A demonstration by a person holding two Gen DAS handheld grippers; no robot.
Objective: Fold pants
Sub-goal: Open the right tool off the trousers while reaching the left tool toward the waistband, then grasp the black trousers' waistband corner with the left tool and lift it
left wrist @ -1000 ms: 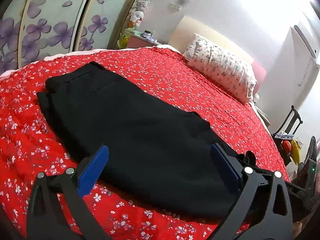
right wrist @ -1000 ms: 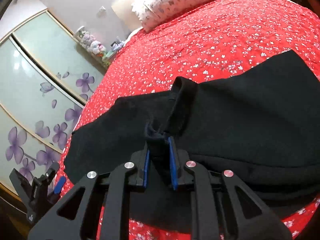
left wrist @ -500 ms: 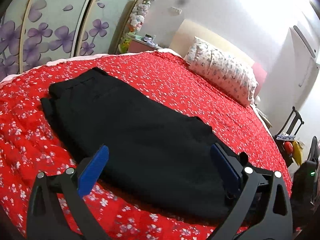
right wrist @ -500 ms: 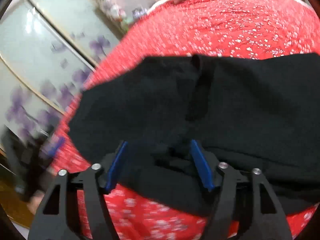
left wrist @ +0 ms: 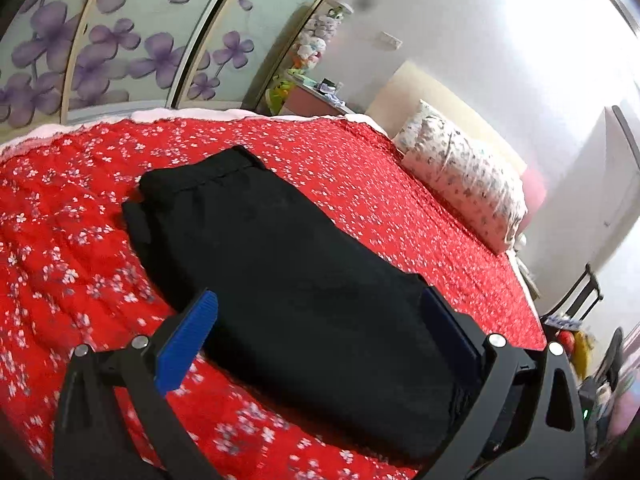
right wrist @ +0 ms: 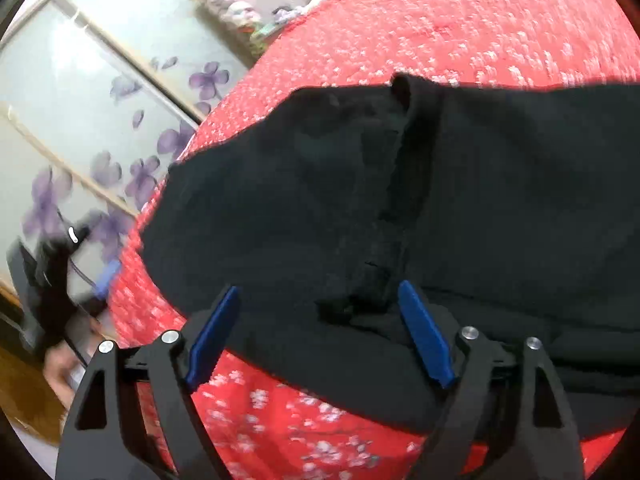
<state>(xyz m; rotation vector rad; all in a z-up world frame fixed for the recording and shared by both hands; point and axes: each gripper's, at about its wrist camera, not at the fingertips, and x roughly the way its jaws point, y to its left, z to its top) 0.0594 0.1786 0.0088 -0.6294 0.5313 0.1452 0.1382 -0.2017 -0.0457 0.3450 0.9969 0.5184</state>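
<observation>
pants: you see the black pants (left wrist: 296,280) folded into a long flat stack on the red flowered bedspread (left wrist: 72,248), with one end toward the wardrobe doors (left wrist: 120,40) and the other end nearest your claws.
left claw: your left claw (left wrist: 320,336) stands wide apart over the near end of the pants; the blue pads (left wrist: 186,344) press on nothing, and the cloth lies below and between them.
right claw: your right claw (right wrist: 320,332) is opening; the edge of the pants (right wrist: 360,208) lies between its blue pads (right wrist: 212,336), but neither pad presses on the cloth.
fold line: in the right wrist view you see a raised seam or fold edge (right wrist: 400,184) running up the middle of the black cloth.
other claw in view: at the left edge of the right wrist view you see the left claw (right wrist: 72,264) blurred beside the bed, with part of a hand (right wrist: 60,364) below it.
pillow: a flowered pillow (left wrist: 464,176) lies at the head of the bed, well apart from the pants.
</observation>
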